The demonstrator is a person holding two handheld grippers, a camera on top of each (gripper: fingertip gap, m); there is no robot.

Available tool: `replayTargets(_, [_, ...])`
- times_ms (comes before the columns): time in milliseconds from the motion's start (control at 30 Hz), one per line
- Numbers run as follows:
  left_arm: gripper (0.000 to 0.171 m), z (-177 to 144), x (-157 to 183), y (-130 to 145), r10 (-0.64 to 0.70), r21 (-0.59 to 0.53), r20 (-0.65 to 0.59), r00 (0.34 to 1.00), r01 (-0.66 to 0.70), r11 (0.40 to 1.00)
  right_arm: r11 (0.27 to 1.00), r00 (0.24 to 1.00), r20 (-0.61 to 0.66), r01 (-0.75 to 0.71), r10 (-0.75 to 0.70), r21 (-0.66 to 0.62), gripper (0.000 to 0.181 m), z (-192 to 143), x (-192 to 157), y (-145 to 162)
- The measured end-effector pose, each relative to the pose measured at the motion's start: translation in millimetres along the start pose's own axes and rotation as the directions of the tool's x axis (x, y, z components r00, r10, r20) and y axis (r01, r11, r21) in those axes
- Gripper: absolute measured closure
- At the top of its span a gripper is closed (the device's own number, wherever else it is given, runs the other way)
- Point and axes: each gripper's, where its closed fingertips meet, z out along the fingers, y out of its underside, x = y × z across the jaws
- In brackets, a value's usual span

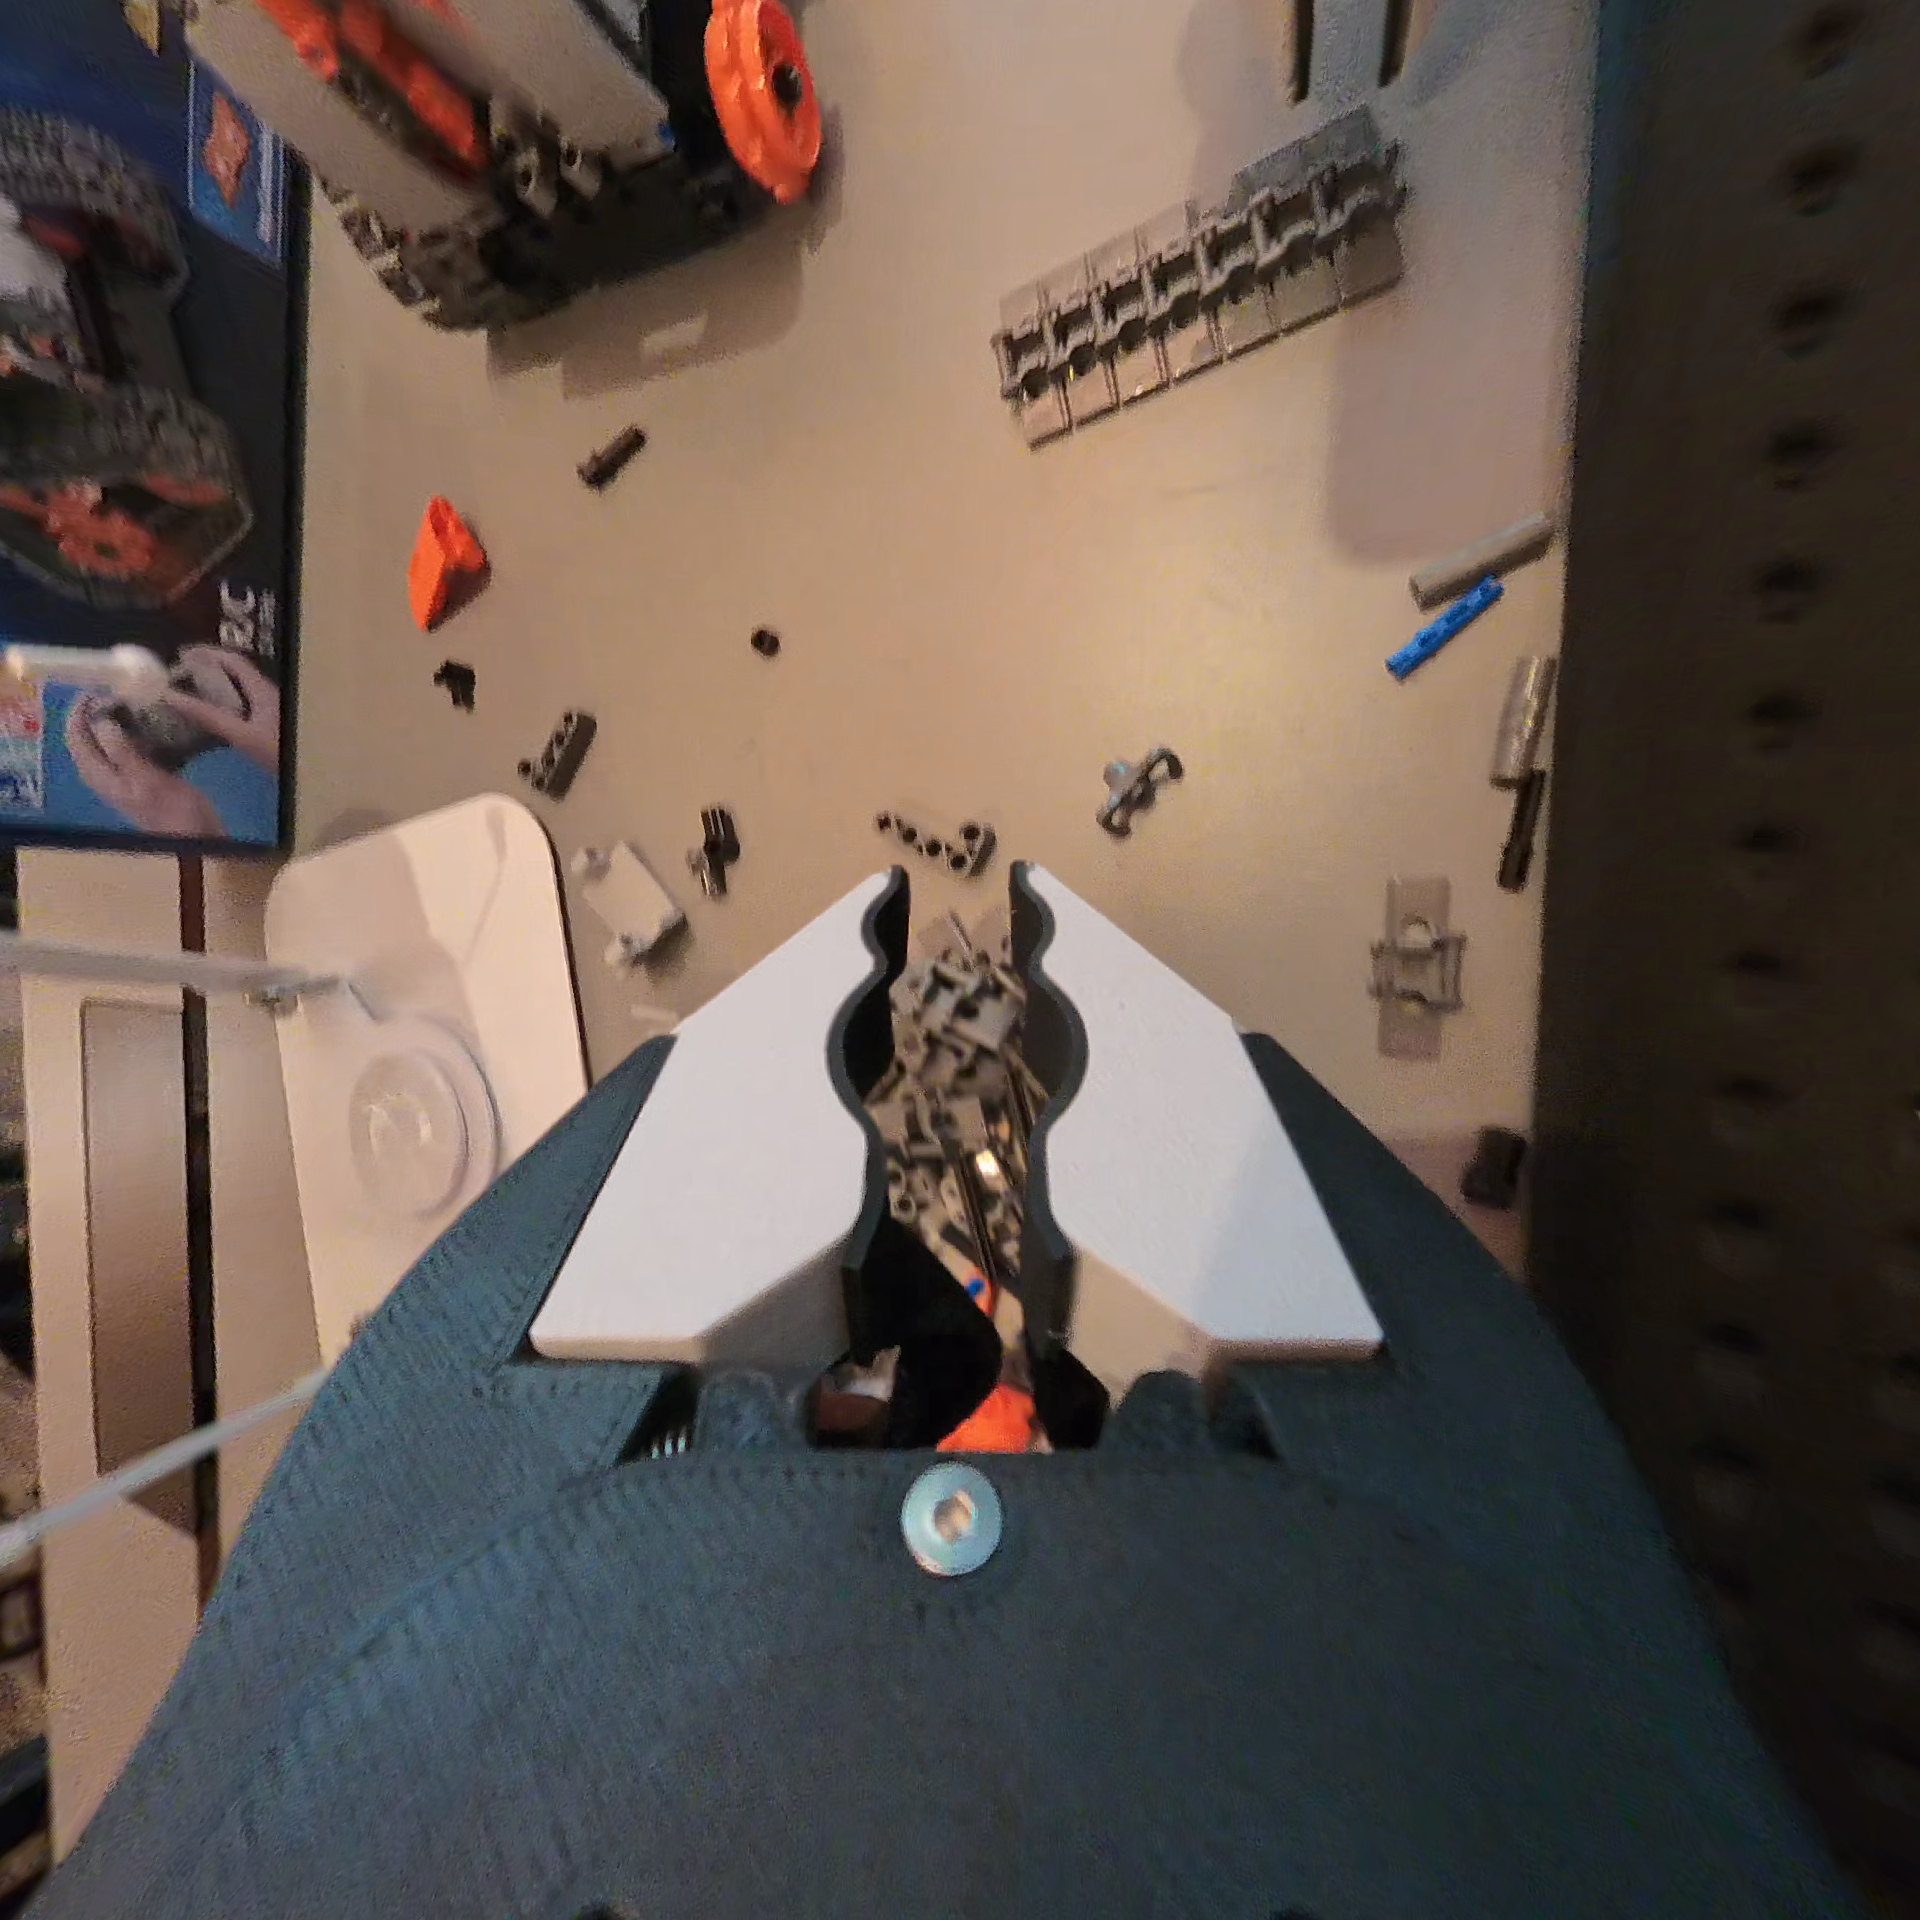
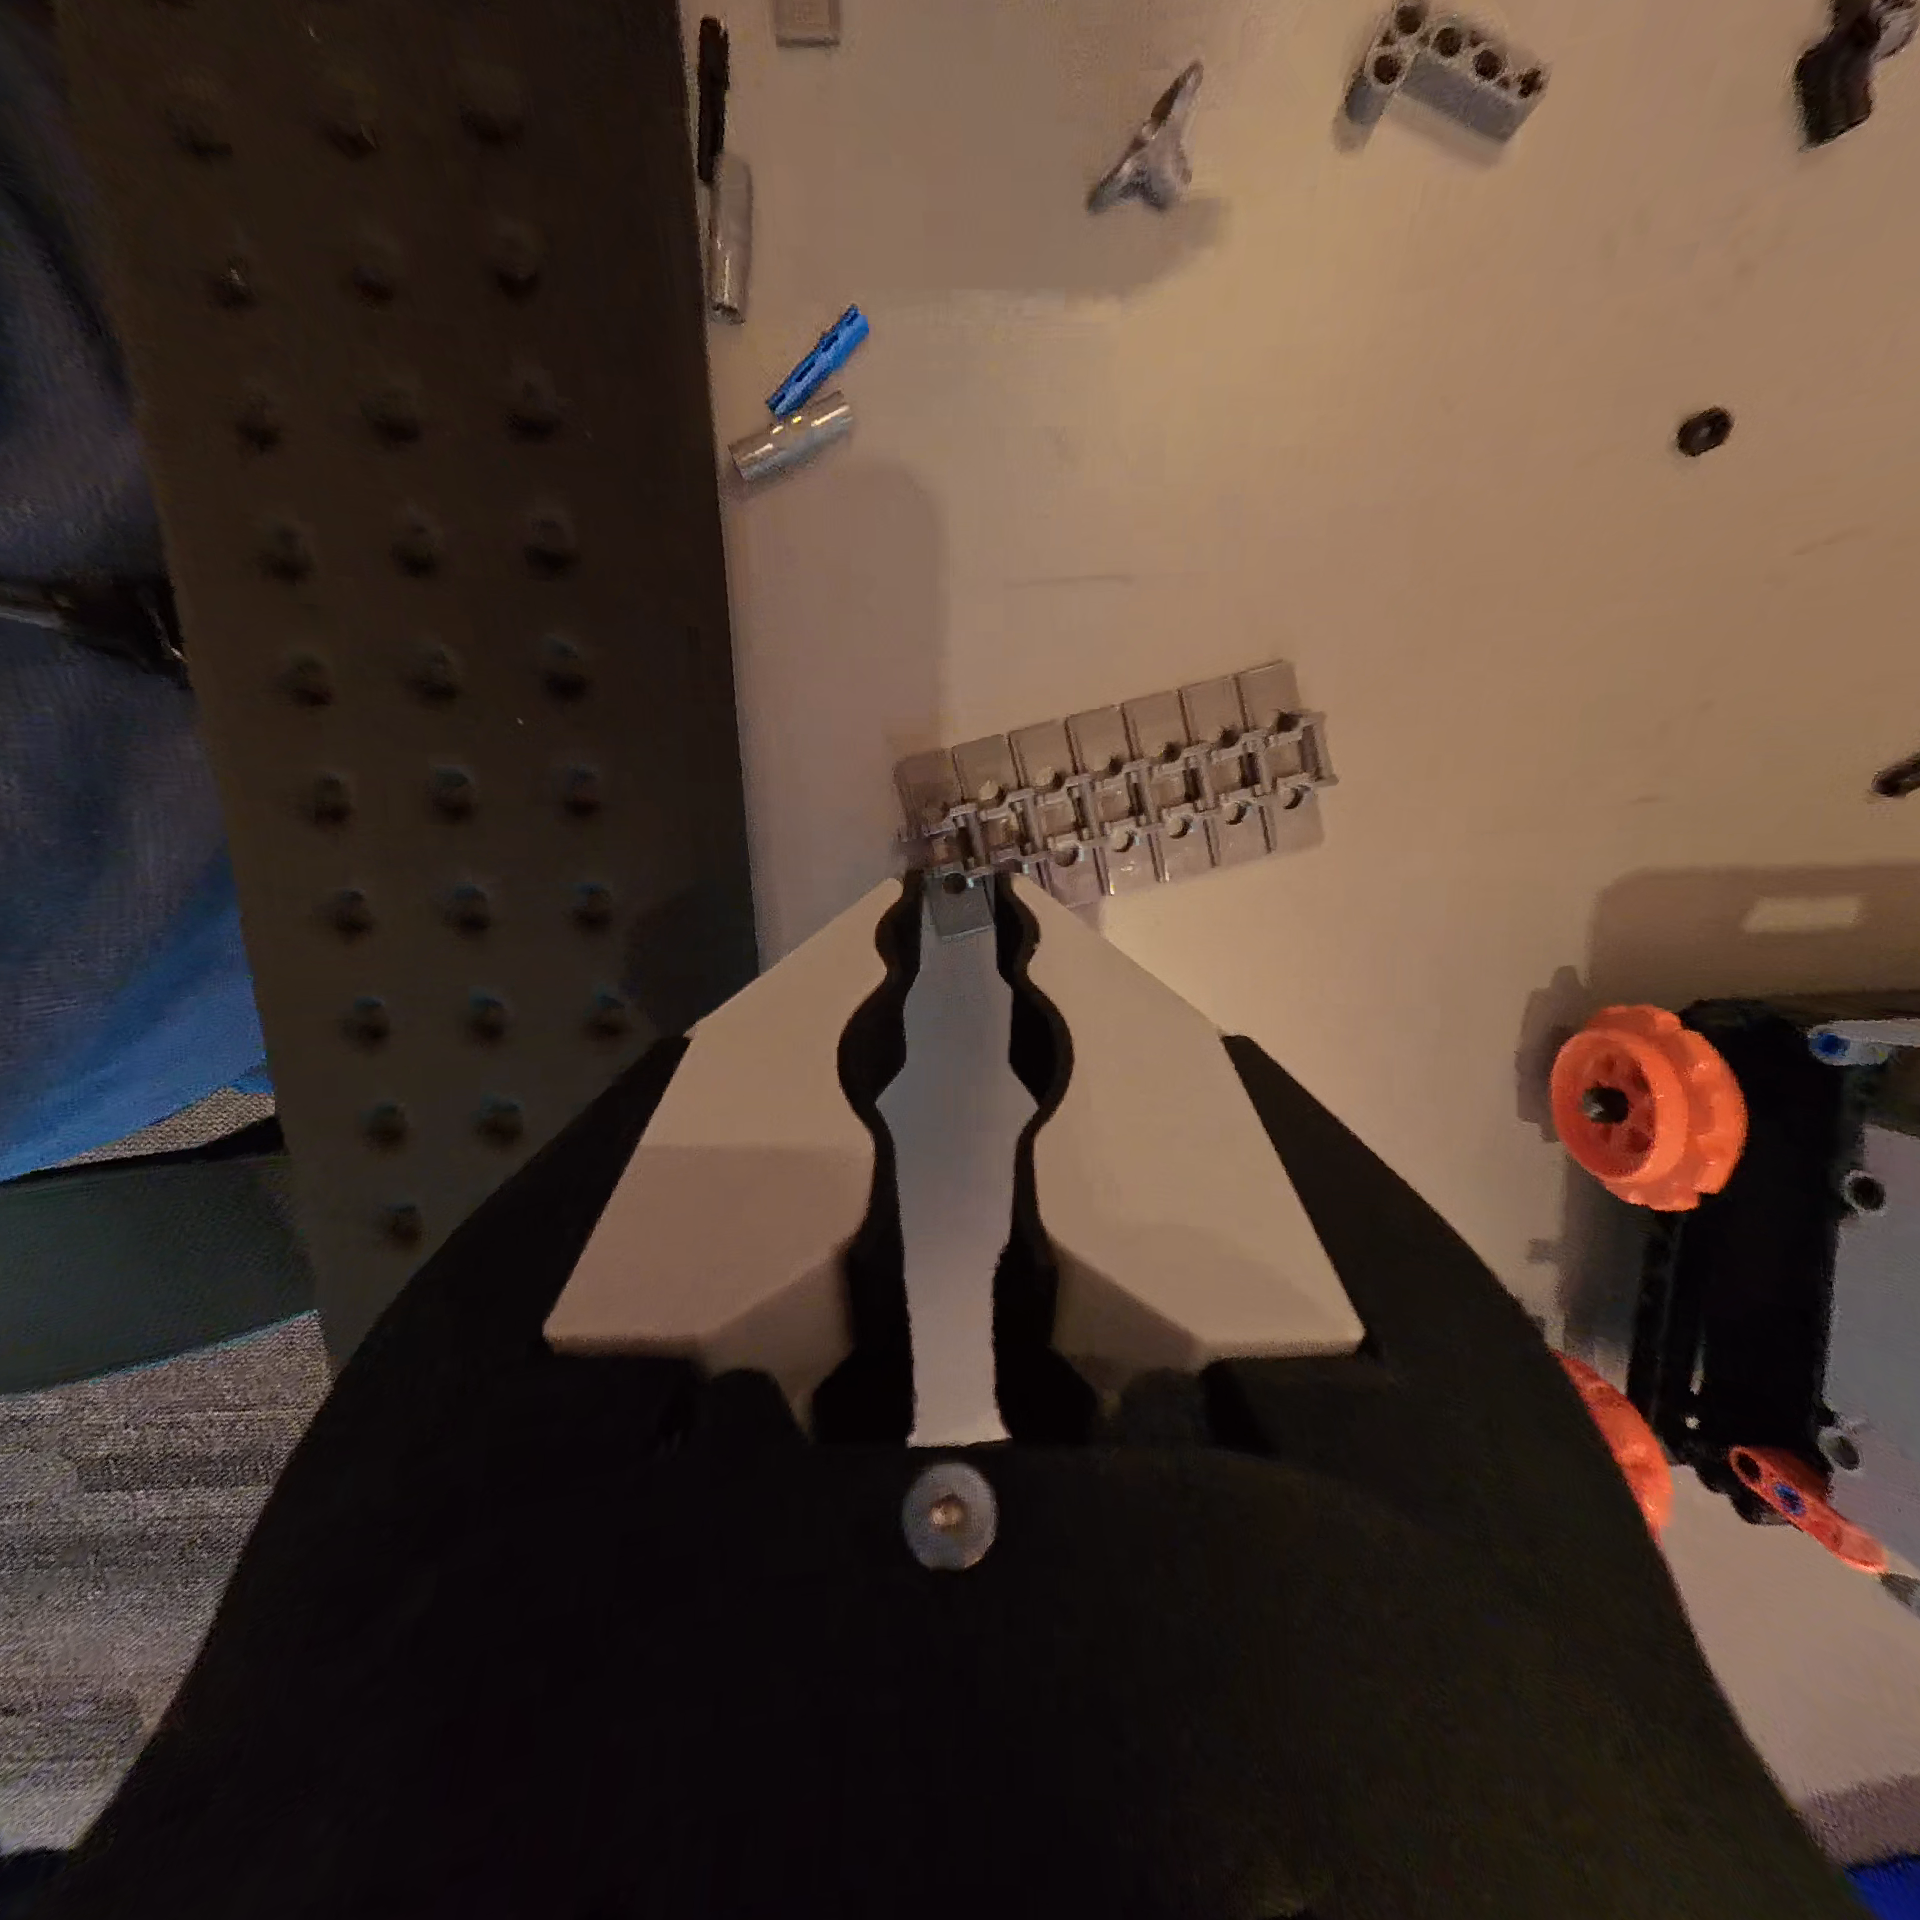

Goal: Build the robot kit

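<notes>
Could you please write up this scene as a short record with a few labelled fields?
Surface: pale table strewn with small building-toy parts
Left gripper: nearly shut on a grey track chain
Right gripper: pinching the end link of a flat grey track strip
Nearby: toy vehicle with orange wheel; blue pin; toy box

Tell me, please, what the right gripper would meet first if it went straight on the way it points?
Most likely the grey track strip: the right gripper has its tips at the strip's near end link, seemingly touching it already, though depth is unclear.
</notes>
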Motion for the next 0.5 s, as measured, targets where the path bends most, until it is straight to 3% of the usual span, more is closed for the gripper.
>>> replayTargets(300, [0.151, -14, 30, 51, -0.078, -0.171, -0.010, 0.997, 0.075, 0.982, 1.000, 0.997, -0.082, 0.016, -0.014, 0.014, 0.163, 19, 18, -1])
replayTargets(500, [0.149, -21, 45, 66, -0.157, -0.151, -0.007, 0.988, 0.154, 0.977, 0.998, 0.990, -0.136, 0.055, -0.049, 0.041, 0.172, 27, 52, -19])
